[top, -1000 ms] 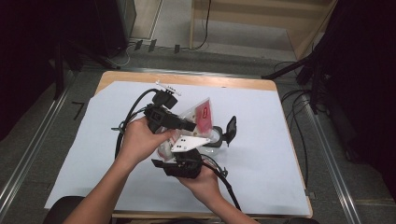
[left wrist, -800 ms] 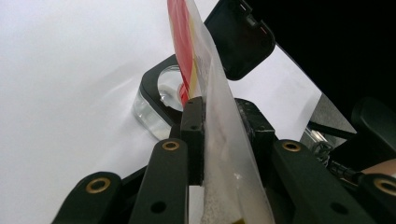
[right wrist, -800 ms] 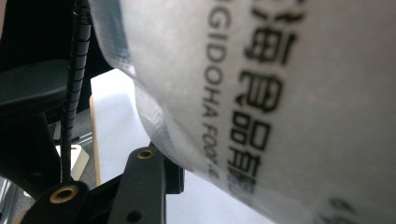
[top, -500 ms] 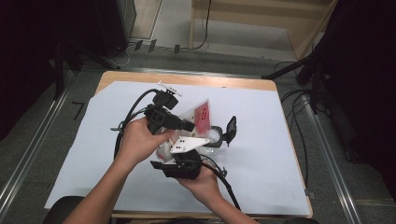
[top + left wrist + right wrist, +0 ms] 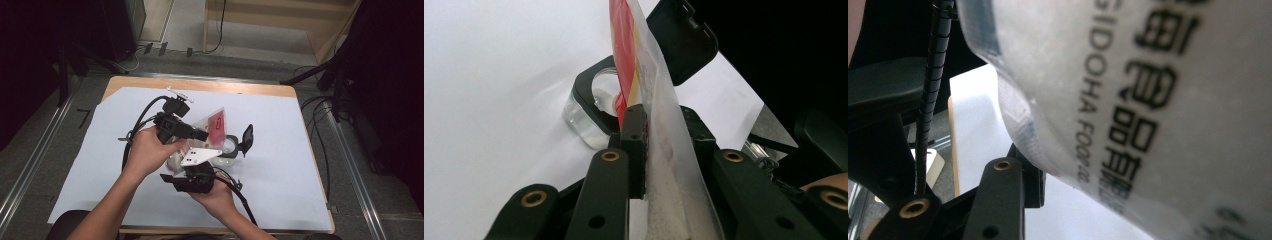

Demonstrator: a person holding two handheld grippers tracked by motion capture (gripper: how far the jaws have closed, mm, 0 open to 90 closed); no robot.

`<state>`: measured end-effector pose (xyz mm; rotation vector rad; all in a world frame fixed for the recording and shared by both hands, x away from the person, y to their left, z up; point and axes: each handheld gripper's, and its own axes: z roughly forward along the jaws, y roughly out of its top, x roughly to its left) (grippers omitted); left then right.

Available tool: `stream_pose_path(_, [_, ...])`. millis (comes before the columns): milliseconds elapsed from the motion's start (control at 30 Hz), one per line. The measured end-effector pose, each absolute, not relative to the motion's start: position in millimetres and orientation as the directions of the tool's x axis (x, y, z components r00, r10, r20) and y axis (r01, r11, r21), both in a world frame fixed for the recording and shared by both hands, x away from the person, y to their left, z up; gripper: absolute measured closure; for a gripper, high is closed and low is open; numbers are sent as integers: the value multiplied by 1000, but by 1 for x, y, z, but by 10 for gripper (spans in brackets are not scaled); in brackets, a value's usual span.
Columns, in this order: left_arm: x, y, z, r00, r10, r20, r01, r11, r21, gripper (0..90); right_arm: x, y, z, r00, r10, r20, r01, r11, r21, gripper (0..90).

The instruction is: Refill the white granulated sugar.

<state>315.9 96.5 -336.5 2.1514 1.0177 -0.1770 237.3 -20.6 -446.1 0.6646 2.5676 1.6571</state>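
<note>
While both hands meet over the middle of the white-covered table (image 5: 310, 165), the left gripper (image 5: 664, 125) clamps a clear pouch (image 5: 659, 95) with a red label, its jaws pressed on the film — the pouch tilts over a small clear container (image 5: 227, 148) with an open black lid; the right gripper (image 5: 192, 180) grips the pouch's lower end, printed plastic bulging against its jaw

The frosted translucent plastic pouch (image 5: 664, 125) bears a red-and-cream label and black printed lettering, beside a clear black-rimmed jar (image 5: 591, 112), on the white table cover (image 5: 280, 130).
</note>
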Motion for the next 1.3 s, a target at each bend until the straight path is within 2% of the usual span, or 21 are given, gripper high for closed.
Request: stream_pose_path(1300, [321,103,-340,640,602,-477,752,-360,553,721,237,-18,-443,-905,365,221,355,359,863,632])
